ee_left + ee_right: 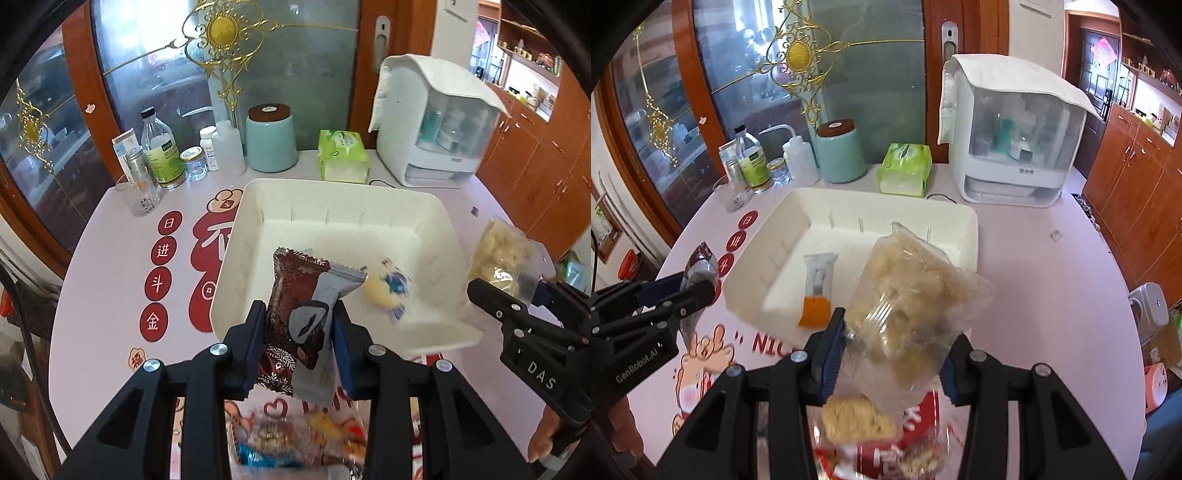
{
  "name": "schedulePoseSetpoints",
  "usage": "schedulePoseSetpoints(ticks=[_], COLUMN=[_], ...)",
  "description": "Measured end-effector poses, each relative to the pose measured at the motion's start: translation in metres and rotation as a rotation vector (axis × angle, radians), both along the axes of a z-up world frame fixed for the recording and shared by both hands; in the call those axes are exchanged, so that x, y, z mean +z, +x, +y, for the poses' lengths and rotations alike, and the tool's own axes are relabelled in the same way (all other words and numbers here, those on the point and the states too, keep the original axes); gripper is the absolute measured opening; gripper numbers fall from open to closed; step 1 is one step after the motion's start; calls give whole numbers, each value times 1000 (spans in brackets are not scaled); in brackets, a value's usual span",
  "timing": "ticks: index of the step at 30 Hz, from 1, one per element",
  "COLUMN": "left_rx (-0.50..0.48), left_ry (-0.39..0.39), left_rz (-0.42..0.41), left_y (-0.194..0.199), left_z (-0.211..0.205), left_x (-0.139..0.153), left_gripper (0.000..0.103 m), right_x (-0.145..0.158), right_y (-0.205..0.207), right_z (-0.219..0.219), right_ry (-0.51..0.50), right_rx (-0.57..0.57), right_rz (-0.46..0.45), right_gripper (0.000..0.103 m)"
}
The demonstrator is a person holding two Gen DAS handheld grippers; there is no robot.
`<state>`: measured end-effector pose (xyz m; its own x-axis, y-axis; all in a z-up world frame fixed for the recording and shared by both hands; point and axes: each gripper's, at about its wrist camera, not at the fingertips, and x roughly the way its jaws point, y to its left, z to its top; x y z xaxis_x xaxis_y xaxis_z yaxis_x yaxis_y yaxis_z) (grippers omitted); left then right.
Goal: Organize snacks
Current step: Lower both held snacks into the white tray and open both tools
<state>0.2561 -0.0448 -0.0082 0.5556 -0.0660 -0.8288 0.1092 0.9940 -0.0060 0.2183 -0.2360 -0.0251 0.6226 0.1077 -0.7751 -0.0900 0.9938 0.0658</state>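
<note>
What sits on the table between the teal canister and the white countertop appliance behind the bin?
A green tissue pack lies between the teal canister and the white appliance; both wrist views show it.

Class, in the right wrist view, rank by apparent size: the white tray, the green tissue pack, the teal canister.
1. white tray
2. and 3. teal canister and green tissue pack look alike; unranked.

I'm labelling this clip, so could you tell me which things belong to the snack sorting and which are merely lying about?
Job:
white bin
brown snack bar in left gripper
clear snack bag in right gripper
snack pile

Lying about:
teal canister
tissue pack
bottles
white appliance
</note>
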Motion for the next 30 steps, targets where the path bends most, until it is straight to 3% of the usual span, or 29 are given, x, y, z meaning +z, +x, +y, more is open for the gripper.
schedulePoseSetpoints(ticks=[9,15,24,26,27,28,30], left_rx=[6,12,9,7,6,8,9], left_ry=[-9,14,54,59,57,52,55], left_rz=[53,115,161,158,157,145,112], left_y=[43,68,74,72,71,67,60], left_z=[-4,-7,-8,-8,-8,-8,-9], left_x=[-31,-73,-107,-106,-105,-102,-95], left_gripper=[34,34,35,48,70,86,88], right_x=[-17,-36,-62,-68,-70,-72,-74], right_y=[39,56,69,70,70,70,68], right_z=[4,3,1,3,5,6,10], right_ry=[-13,-34,-36,-31,-31,-33,-34], right_rx=[-30,-51,-70,-65,-62,-59,-53], right_rz=[45,94,169,193,202,212,215], right_gripper=[45,45,45,46,46,47,47])
